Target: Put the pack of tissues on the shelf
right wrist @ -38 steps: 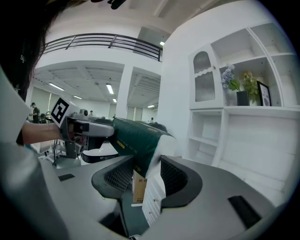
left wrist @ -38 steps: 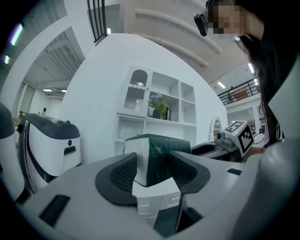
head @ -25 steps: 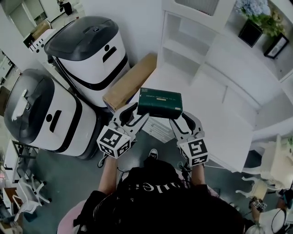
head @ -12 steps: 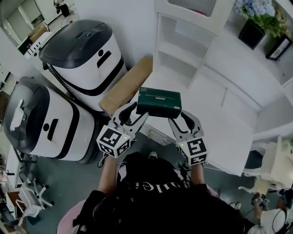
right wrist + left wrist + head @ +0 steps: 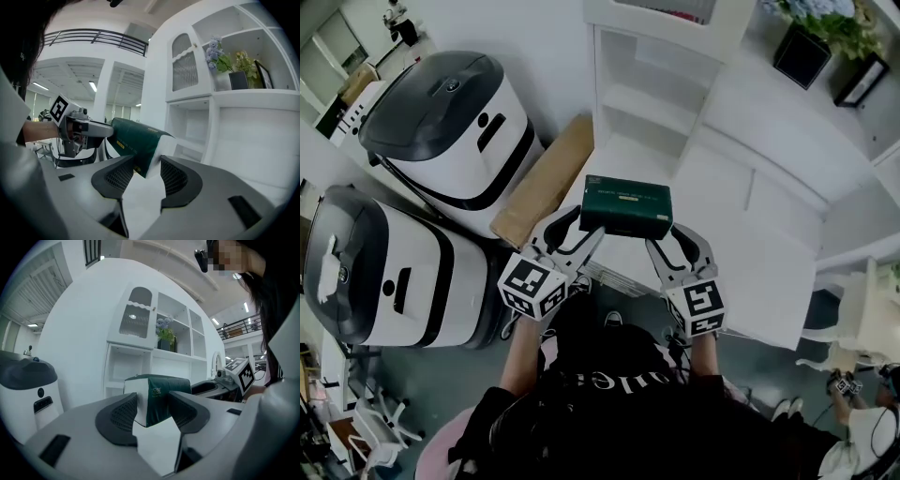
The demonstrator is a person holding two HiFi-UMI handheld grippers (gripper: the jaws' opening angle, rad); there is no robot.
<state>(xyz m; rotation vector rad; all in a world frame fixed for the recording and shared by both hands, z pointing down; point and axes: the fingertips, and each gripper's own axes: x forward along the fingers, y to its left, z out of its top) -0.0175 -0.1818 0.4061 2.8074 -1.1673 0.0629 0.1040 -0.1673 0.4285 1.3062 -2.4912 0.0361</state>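
Note:
The pack of tissues is a dark green box with white ends, held level in the air in front of the white shelf unit. My left gripper is shut on its left end, with the pack wedged between the ribbed pads of the left gripper. My right gripper is shut on the right end; in its own view the pack sits tilted between the jaws of the right gripper. Open shelf compartments stand just behind the pack.
Two white machines with dark lids stand at the left. A long cardboard box leans between them and the shelf unit. A potted plant and a picture frame sit on upper shelves. A white chair is at the right.
The pack stays gripped at both ends. The shelf unit and the machines have slid left and down in the head view as the person shifts toward the shelves.

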